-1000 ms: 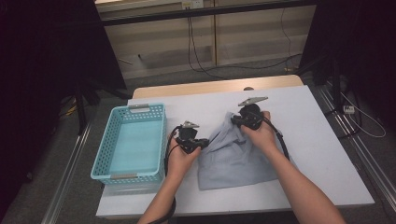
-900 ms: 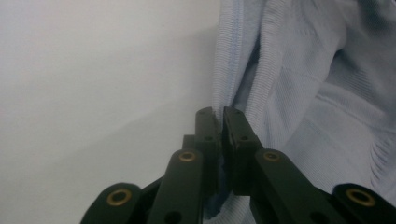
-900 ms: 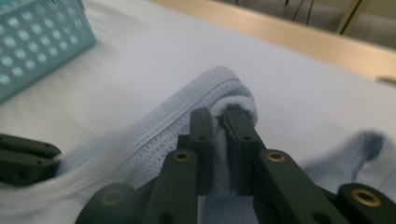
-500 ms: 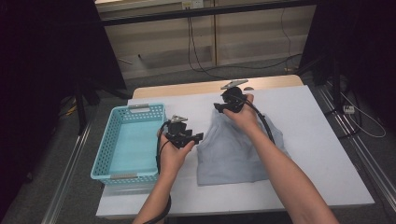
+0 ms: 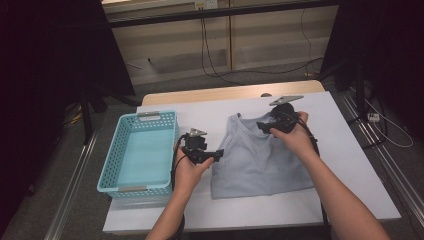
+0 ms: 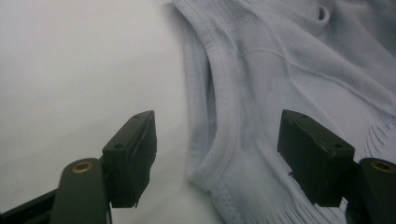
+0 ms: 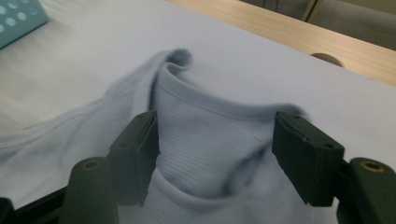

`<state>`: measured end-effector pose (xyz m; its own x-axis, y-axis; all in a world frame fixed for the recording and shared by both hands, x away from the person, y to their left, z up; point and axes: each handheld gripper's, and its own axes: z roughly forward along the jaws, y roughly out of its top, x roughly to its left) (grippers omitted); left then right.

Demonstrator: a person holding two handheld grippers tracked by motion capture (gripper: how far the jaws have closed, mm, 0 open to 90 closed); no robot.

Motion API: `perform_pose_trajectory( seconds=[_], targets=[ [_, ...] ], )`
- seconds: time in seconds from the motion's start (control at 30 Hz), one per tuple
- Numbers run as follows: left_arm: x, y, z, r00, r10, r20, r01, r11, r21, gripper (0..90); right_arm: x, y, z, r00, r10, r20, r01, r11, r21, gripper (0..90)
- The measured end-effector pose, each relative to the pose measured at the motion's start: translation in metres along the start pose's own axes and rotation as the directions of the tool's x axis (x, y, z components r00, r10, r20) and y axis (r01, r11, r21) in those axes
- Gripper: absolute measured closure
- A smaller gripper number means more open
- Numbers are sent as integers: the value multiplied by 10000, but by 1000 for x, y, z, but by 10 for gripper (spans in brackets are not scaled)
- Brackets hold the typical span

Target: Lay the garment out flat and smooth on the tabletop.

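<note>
Pale-blue tank top (image 5: 260, 160) lies flat on the table (image 5: 350, 150); left gripper (image 5: 212, 155) and right gripper (image 5: 265, 127) both hover spread, empty.

Right gripper (image 5: 266, 126) carried from shirt's (image 5: 260, 160) middle up to its neckline, jaws now spread. Shirt pulled out from bunched heap, lies flatter, neck opened. Left gripper (image 5: 216, 155) slid down shirt's left edge.

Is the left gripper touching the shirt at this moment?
Cannot tell. In the left gripper view the left gripper is open, its jaws astride the edge of the shirt, but any gap beneath them is unclear.
</note>
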<state>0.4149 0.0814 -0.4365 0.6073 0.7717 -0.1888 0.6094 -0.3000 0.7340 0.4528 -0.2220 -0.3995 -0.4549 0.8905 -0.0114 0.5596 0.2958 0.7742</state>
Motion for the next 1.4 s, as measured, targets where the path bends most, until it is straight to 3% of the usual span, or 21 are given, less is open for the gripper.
perform_pose_trajectory(
  seconds=[0.23, 0.43, 0.5, 0.67, 0.73, 0.9, 0.97, 1.0, 1.1, 1.23, 1.37, 1.4],
  targets=[
    [-3, -3, -4, 9999, 166, 6, -166, 9997, 160, 240, -44, -16, -13, 9946, 854, 590, -850, 9963, -91, 319],
    [-3, -5, -8, 9995, 330, 14, -330, 9992, 220, 229, -72, -26, -5, 9842, 1512, 918, -1537, 9879, 204, 369],
    [-4, -7, -8, 9998, 184, 81, -185, 9997, 137, 223, -75, -27, 1, 9826, 1550, 1026, -1585, 9870, 263, 383],
    [-3, -9, -8, 9994, 267, 207, -272, 9994, 209, 223, -72, -22, 15, 9850, 1354, 1074, -1383, 9902, 208, 461],
    [-1, -8, -8, 9996, 134, 229, -136, 9998, 112, 224, -68, -19, 21, 9882, 1304, 800, -1331, 9906, 299, 505],
    [0, -7, -7, 9995, 169, 273, -171, 9998, 72, 224, -51, -18, 41, 9947, 1002, 216, -1017, 9908, 889, 592],
    [0, -6, -7, 9994, 177, 300, -179, 9998, 38, 227, -42, -22, 54, 9984, 443, 348, -496, 9845, 1680, 611],
    [-1, -6, -6, 9994, 136, 306, -136, 9999, -5, 227, -40, -25, 58, 9980, 476, 410, -546, 9800, 1913, 621],
    [-1, -6, -5, 9992, 211, 336, -213, 9998, 67, 228, -42, -28, 58, 9936, 1035, 450, -1096, 9801, 1654, 626],
    [-2, -6, -5, 9993, 191, 332, -191, 9998, 4, 231, -40, -27, 58, 9946, 927, 473, -996, 9794, 1755, 638],
    [-2, -4, -6, 9992, 219, 349, -216, 9997, -68, 233, -39, -24, 55, 9910, 1321, 198, -1336, 9787, 1559, 603],
    [-2, -4, -6, 9992, 229, 343, -227, 9997, -61, 233, -38, -22, 55, 9902, 1397, -46, -1375, 9797, 1461, 609]
  ],
)
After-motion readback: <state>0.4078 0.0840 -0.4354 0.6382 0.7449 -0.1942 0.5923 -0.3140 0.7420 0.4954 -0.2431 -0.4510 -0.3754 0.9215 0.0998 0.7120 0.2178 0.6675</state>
